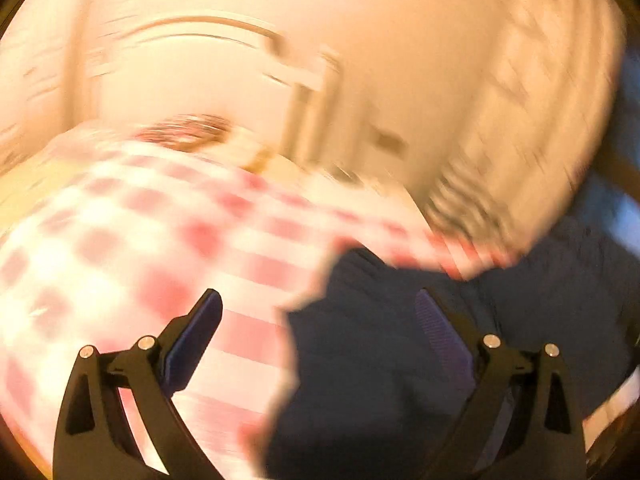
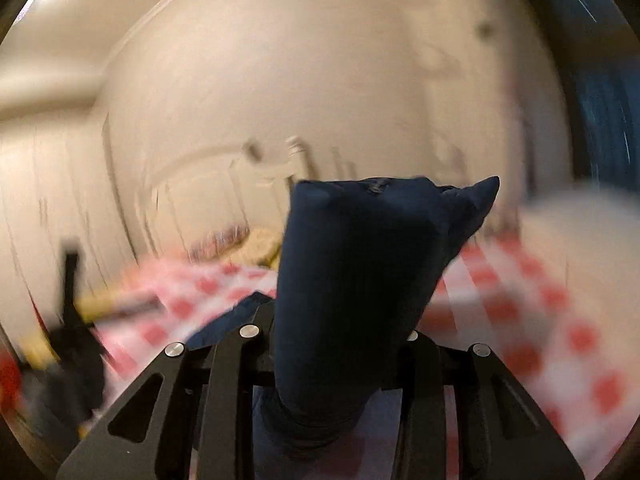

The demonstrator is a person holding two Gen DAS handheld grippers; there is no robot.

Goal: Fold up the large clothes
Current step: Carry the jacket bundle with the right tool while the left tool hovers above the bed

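A dark navy garment (image 1: 420,360) lies on a red-and-white checked cloth (image 1: 140,240), filling the lower right of the left wrist view. My left gripper (image 1: 316,296) hovers over the garment's ragged left edge. It is open, its blue pads (image 1: 200,332) wide apart with nothing pinched between them. In the right wrist view a thick bunched fold of the same navy garment (image 2: 360,264) stands up between the fingers and hides their tips. My right gripper (image 2: 340,320) is shut on that fold, lifted above the checked cloth (image 2: 520,320). Both views are heavily blurred.
Pale walls and panelled doors (image 2: 208,184) rise behind the checked surface. Small beige and patterned items (image 2: 256,244) lie at its far edge. A blurred dark and yellow shape (image 2: 72,320) sits at the left of the right wrist view. A dark blue area (image 2: 600,100) is at upper right.
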